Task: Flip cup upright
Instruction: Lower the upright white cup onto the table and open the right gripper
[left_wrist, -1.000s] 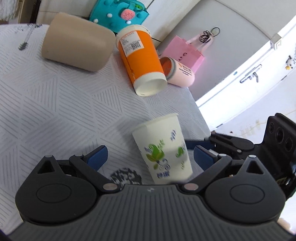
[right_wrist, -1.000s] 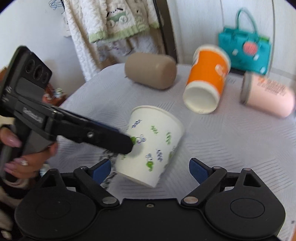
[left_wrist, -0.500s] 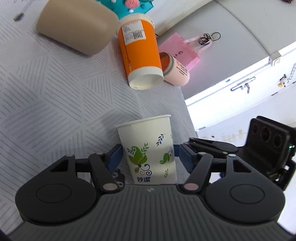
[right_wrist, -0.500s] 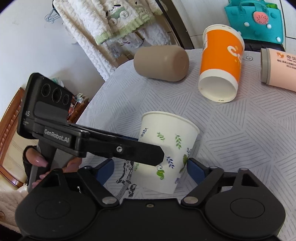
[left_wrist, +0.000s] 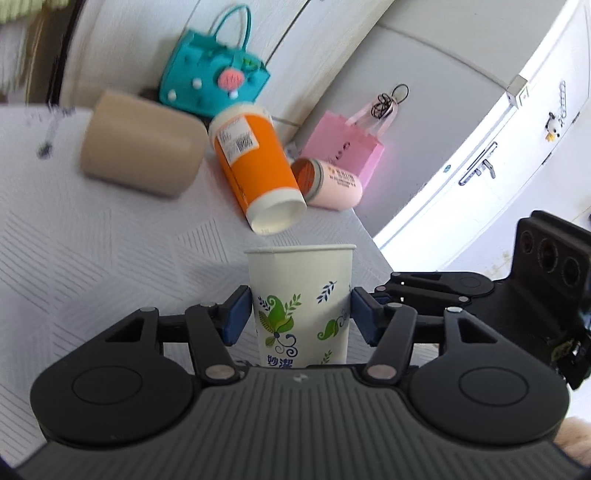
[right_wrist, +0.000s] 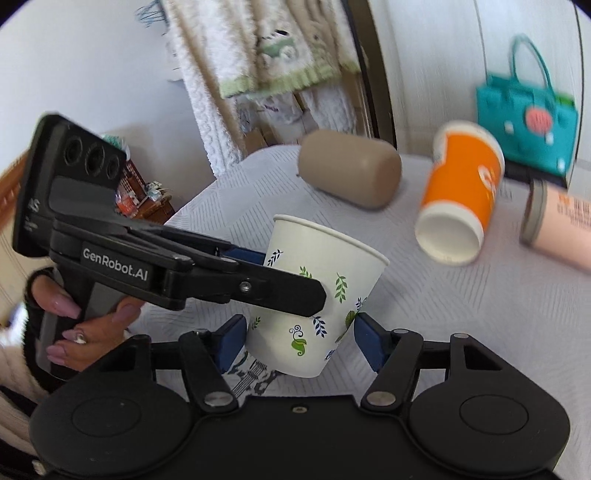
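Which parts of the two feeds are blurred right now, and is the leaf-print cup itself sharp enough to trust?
Left wrist view: leaf-print cup and left tongs sharp; tan cup, orange cup and teal bag smeared by motion. Right wrist view: cup sharp, right tongs too; bag and pink cup blurred; bright, no glare.

Between your left fingers (left_wrist: 236, 317) you have a matt paper cup (left_wrist: 301, 302) with printed leaves. Those blue pads look like smooth plastic or rubber on matt black plastic links. Beyond them, the table (left_wrist: 110, 251) wears a ribbed white cloth, and the orange cup (left_wrist: 258, 166) looks slightly glossy.
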